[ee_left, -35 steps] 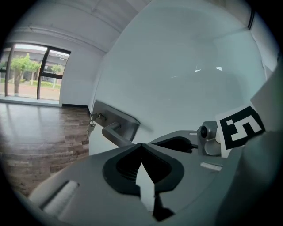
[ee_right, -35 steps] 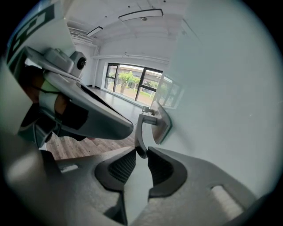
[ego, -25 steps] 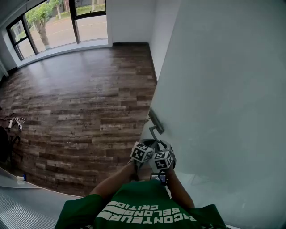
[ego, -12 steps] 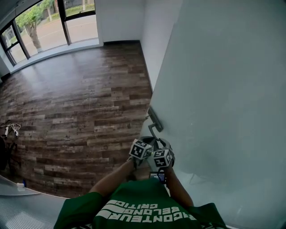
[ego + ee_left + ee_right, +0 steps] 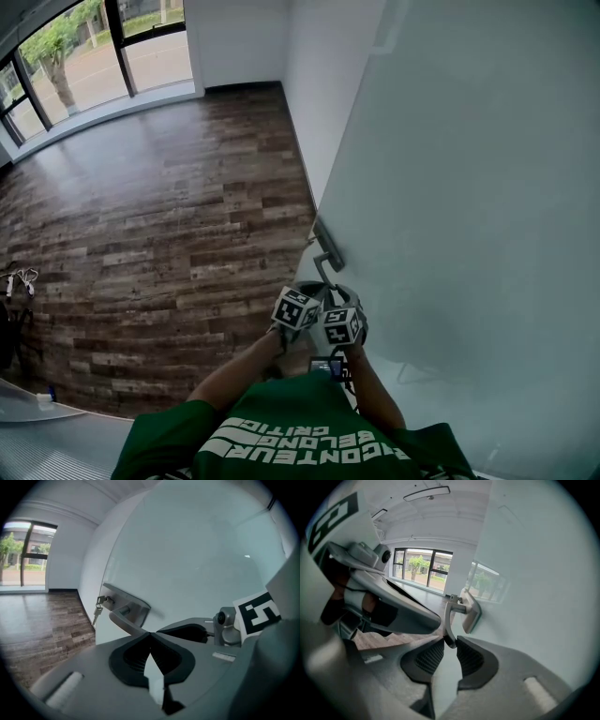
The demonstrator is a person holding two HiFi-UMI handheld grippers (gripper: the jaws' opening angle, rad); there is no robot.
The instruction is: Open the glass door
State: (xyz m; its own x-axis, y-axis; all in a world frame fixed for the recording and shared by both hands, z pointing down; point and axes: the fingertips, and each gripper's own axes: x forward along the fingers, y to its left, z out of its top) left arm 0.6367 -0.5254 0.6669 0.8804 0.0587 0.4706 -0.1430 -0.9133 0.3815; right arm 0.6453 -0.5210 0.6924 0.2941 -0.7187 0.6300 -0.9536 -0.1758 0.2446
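Right gripper (image 5: 450,642) pinches the tip of the silver metal lever handle (image 5: 451,613) on the frosted glass door (image 5: 450,206), which fills the head view from one to five o'clock. Left gripper (image 5: 150,633), just beside it at nine o'clock, has its jaws pressed together on nothing. The handle lies at its eleven o'clock, with small metal keys (image 5: 98,609) hanging by the lock plate.

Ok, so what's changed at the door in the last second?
Barely anything. The head view has drifted: the window and floor sit further left. The right gripper stays shut on the door handle, the left gripper shut and empty beside it, the glass door hardly swung.
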